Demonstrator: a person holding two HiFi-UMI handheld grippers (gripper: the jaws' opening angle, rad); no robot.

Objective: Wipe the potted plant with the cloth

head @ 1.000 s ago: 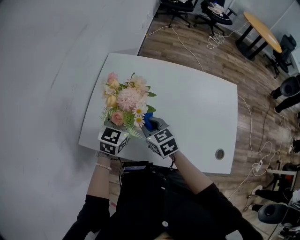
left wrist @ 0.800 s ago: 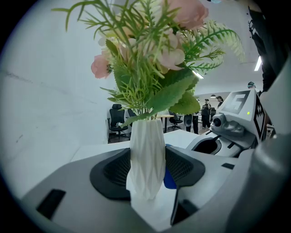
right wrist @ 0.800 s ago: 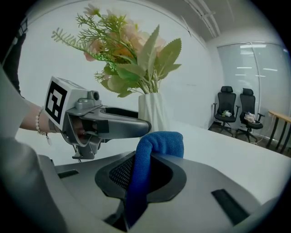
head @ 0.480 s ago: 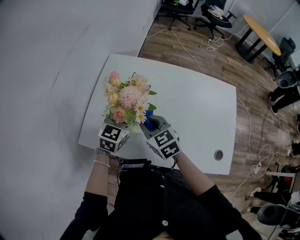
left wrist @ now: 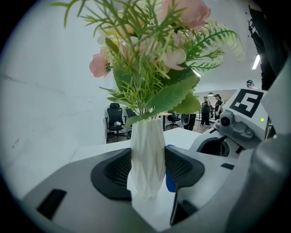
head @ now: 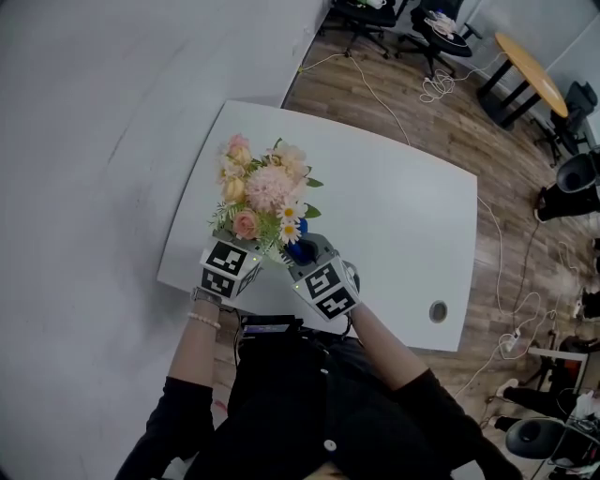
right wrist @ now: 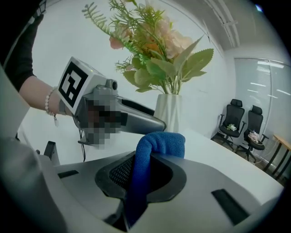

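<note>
The potted plant is a white ribbed vase (left wrist: 148, 159) with pink and peach flowers (head: 265, 192) and green fronds, standing near the front left edge of the white table (head: 394, 216). My left gripper (left wrist: 148, 170) is shut on the vase, one pad pressed against each side. My right gripper (right wrist: 145, 175) is shut on a folded blue cloth (right wrist: 157, 145), whose rounded top sticks out past the jaws. In the head view the cloth (head: 298, 251) sits just right of the vase, below the flowers. The vase (right wrist: 168, 111) stands just beyond the cloth in the right gripper view.
A round cable hole (head: 439, 310) is in the table's front right corner. A grey wall runs along the left. Office chairs (head: 441, 28), floor cables (head: 506, 281) and a round wooden table (head: 530, 61) lie beyond on the wood floor.
My right gripper has rolled a little with the cloth beside the vase. The left gripper has kept its hold on the vase in the same place.
</note>
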